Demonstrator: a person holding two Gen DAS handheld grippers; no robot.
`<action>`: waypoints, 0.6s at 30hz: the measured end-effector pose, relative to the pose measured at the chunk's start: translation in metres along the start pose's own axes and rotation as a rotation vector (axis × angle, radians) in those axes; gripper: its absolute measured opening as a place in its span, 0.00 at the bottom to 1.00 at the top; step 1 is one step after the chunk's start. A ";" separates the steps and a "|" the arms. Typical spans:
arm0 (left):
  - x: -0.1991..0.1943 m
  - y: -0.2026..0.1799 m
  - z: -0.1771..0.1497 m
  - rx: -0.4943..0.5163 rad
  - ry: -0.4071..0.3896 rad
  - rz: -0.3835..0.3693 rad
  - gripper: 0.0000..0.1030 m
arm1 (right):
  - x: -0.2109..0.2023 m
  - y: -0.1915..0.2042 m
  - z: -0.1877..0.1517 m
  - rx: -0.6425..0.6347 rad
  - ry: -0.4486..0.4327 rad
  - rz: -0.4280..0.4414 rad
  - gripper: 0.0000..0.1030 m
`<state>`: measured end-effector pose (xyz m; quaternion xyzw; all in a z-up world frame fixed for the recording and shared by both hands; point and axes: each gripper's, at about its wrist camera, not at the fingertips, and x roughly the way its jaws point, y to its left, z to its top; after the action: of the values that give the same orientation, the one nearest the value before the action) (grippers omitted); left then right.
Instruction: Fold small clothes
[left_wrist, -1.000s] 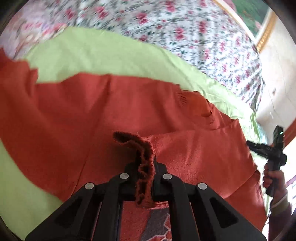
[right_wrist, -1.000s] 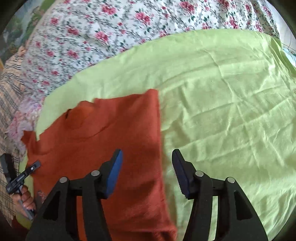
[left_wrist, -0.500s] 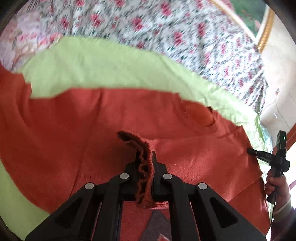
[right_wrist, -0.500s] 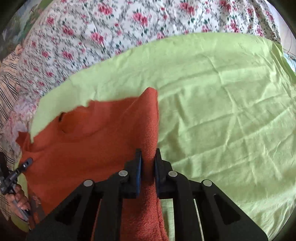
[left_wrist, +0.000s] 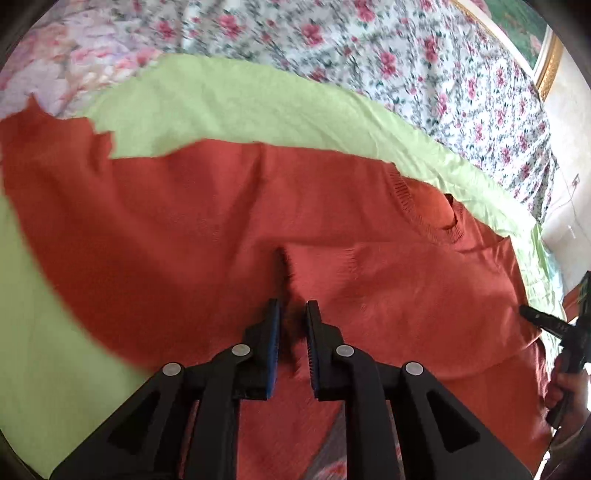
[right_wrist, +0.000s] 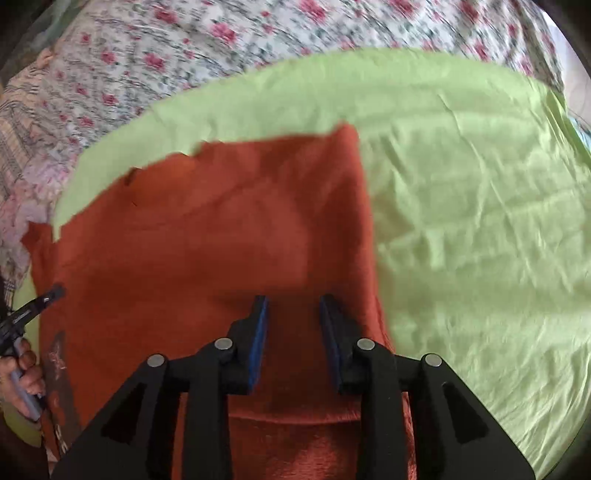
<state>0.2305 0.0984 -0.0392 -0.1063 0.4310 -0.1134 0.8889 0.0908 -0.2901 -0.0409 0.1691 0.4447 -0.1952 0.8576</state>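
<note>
An orange-red knit sweater (left_wrist: 221, 221) lies spread on a light green sheet (left_wrist: 258, 107), its ribbed neckline (left_wrist: 443, 218) toward the right. My left gripper (left_wrist: 293, 314) hovers over the sweater's middle. Its jaws are opening, and a low ridge of knit (left_wrist: 284, 269) lies loose in the gap without being pinched. In the right wrist view my right gripper (right_wrist: 293, 306) sits over the sweater (right_wrist: 203, 240) near its right edge. Its jaws are opening too, with the cloth lying flat under the gap. Each gripper shows at the other view's border, held by a hand (left_wrist: 565, 384).
A floral bedspread (left_wrist: 406, 66) lies beyond the green sheet (right_wrist: 480, 221). A striped cloth (right_wrist: 18, 140) shows at the far left of the right wrist view. A gold-framed edge (left_wrist: 550, 70) and pale wall stand at the upper right.
The left gripper was shut on a raised ridge of knit; now its jaws have parted and the ridge has dropped. The right gripper closed on the sweater's edge, then parted again.
</note>
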 end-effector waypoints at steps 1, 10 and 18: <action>-0.010 0.009 -0.002 -0.022 -0.016 -0.005 0.20 | -0.005 -0.001 -0.002 0.020 -0.014 0.002 0.30; -0.058 0.138 0.011 -0.331 -0.138 0.082 0.56 | -0.060 0.060 -0.039 -0.052 -0.064 0.216 0.48; -0.039 0.267 0.058 -0.610 -0.199 0.132 0.65 | -0.050 0.100 -0.076 -0.083 0.024 0.282 0.48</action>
<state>0.2826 0.3697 -0.0517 -0.3502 0.3619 0.0896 0.8593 0.0605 -0.1590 -0.0295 0.1965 0.4344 -0.0519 0.8775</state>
